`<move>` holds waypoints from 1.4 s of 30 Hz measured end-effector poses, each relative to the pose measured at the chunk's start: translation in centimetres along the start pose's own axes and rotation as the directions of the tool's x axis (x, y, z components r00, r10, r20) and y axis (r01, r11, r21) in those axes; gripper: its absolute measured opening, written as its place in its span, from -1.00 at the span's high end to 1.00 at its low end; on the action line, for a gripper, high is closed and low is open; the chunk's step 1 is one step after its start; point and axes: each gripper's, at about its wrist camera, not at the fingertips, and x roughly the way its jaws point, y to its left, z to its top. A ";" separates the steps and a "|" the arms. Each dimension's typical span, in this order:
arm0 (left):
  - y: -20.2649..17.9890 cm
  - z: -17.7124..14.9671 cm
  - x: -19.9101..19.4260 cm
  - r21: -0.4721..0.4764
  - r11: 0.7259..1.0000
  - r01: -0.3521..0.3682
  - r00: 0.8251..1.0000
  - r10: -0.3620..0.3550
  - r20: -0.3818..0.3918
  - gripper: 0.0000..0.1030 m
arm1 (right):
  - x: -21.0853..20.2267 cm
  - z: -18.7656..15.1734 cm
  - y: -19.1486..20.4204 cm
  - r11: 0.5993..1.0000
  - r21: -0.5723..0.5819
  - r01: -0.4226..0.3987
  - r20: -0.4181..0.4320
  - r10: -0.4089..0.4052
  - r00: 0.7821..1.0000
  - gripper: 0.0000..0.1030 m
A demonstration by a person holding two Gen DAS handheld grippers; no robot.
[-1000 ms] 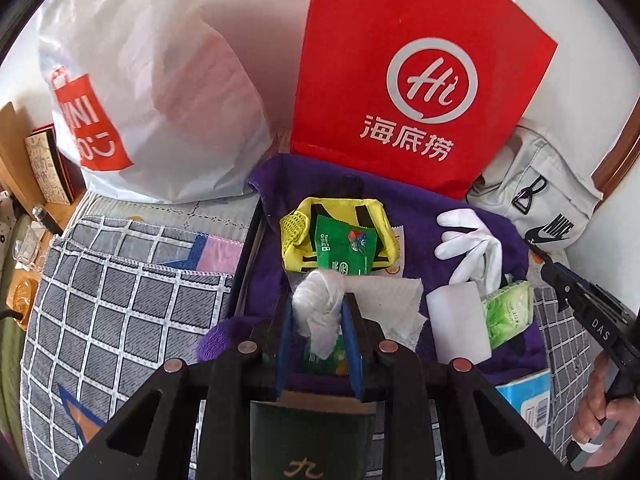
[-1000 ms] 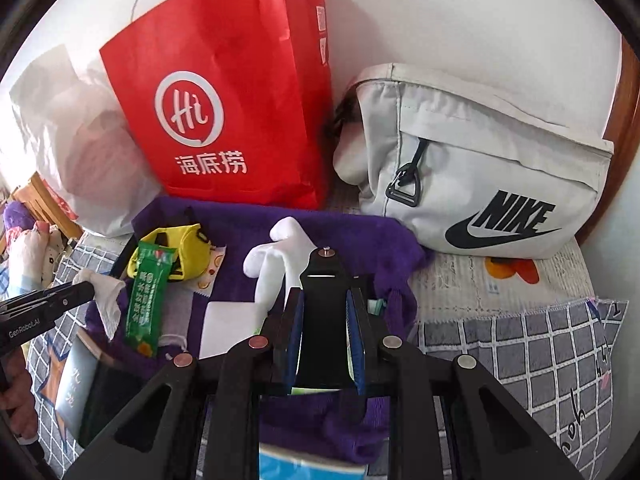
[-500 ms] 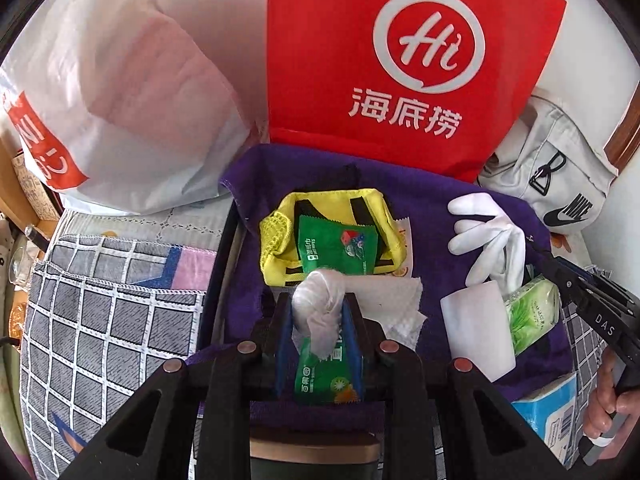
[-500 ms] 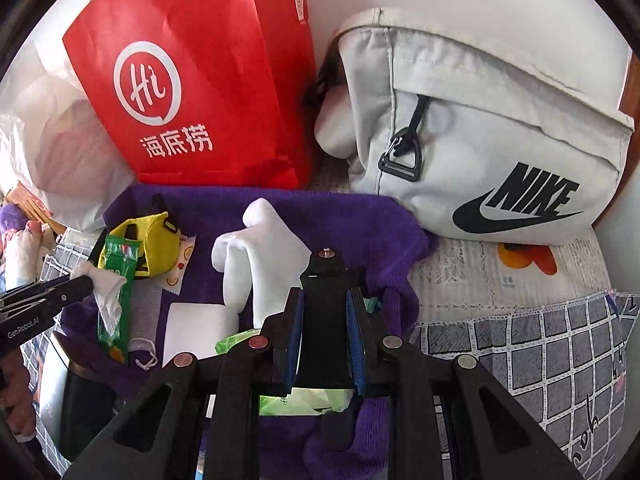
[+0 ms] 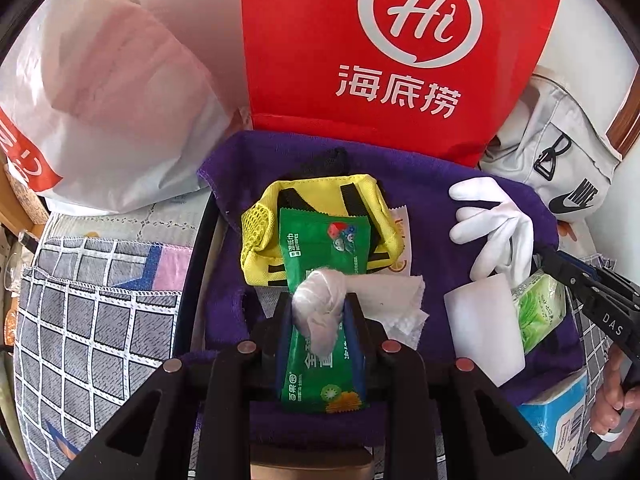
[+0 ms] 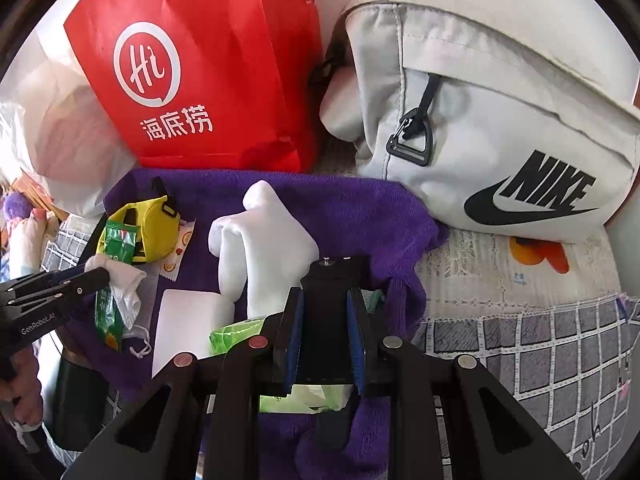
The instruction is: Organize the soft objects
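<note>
On the purple towel (image 5: pixel 420 184) most soft items lie loose, unsorted. Left tongs (image 5: pixel 320 312) pinch a wadded white tissue (image 5: pixel 320 300); right tongs (image 6: pixel 324 312) clamp something black, unidentifiable.

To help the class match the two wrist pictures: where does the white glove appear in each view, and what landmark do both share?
Left wrist view: the white glove lies at right of centre on the purple towel.
Right wrist view: the white glove sits at centre, just beyond the claw tips.
Shared landmark: the red paper bag standing behind the towel.
</note>
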 end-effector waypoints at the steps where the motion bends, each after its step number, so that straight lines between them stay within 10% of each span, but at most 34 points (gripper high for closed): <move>1: 0.0 0.0 0.0 0.000 1.000 0.001 1.000 -0.001 0.000 0.51 | 0.1 0.0 0.0 1.000 -0.003 0.001 -0.004 -0.001 1.000 0.58; 12: 0.9 0.4 1.0 -0.014 1.000 0.027 0.999 -0.028 -0.033 0.39 | 0.9 -0.2 0.2 0.999 -0.013 -0.038 -0.036 0.037 0.999 0.51; 18: 1.0 0.7 1.1 -0.006 1.000 -0.004 0.999 0.004 -0.035 0.03 | 0.2 -0.2 0.6 0.999 -0.043 -0.032 -0.027 0.031 0.999 -0.06; 22: 1.2 0.8 0.8 -0.007 1.000 -0.023 0.999 0.023 -0.033 -0.12 | -1.0 0.2 0.9 0.998 -0.035 -0.055 0.010 0.055 0.998 -0.11; 40: 0.0 -5.8 -11.0 -0.018 0.997 -0.074 0.995 0.075 0.072 -0.35 | -10.2 -5.5 4.4 0.999 -0.044 0.004 0.065 -0.001 0.998 -0.15; 42: -0.4 -7.1 -12.3 -0.009 0.996 -0.088 0.991 0.088 0.097 -0.36 | -11.9 -7.2 4.8 0.999 -0.037 0.011 0.079 -0.008 0.997 -0.43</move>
